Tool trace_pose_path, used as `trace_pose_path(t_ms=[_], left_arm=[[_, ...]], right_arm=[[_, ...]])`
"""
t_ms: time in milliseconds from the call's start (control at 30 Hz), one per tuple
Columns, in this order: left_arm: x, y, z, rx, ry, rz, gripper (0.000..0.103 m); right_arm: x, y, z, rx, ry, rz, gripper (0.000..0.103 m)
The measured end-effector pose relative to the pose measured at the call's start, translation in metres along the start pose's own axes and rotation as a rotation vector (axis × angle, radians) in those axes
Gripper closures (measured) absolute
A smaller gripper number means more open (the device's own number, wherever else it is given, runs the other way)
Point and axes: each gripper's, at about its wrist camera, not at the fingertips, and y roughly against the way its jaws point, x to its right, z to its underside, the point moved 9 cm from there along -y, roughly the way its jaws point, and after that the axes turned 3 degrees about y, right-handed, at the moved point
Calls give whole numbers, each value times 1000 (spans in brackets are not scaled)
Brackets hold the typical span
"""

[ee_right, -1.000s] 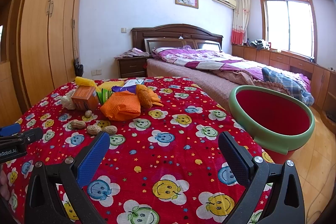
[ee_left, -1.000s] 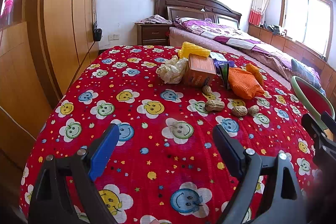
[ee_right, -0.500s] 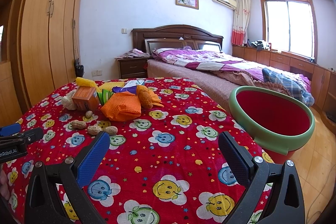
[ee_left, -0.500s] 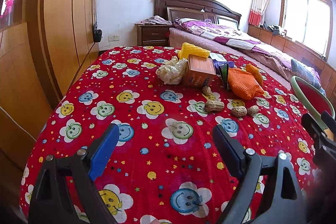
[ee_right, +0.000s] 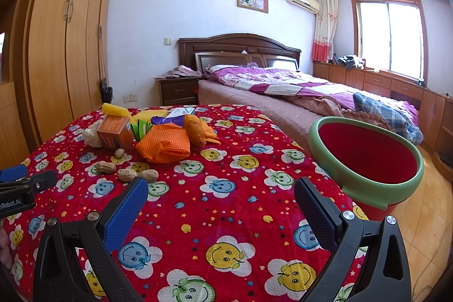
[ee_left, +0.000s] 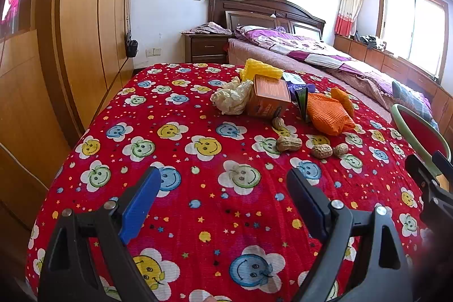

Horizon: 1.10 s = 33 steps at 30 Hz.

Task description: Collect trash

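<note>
I judge this the opening step: nothing picked yet. My left hand-held gripper [ee_left: 222, 196] hangs over the near part of the table [ee_left: 175, 217], jaws wide apart and empty. Ahead lies the trash: crumpled paper [ee_left: 230, 98], orange box [ee_left: 269, 99], peanuts [ee_left: 288, 144] and orange mesh bag [ee_left: 328, 116], clustered toward the far side. My right hand-held gripper [ee_right: 220, 198] is likewise spread and empty. The red bin [ee_right: 365, 159] stands just beside the table's right edge. Next I'd reach forward to the nearest peanuts and close gently.
</note>
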Motion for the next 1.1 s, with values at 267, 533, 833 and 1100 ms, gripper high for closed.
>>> trace_pose_path(t_ms=[267,533,833,1100], left_arm=[[-2,-2,0,-17,-4,-8,13],[-5,-7,-31,-55,-15,26,13],[-11,-46,-80,-154,20,88,13],[-13,-101,-96,-226,30,51,13]], right_arm=[[0,-5,2,-47,4,-11,1],[0,-13,-6,-146,-10,-85,1],[-1,-27,-42,-188,-11,-118,1],[-2,-53,-50,-279,-72,-132,1]])
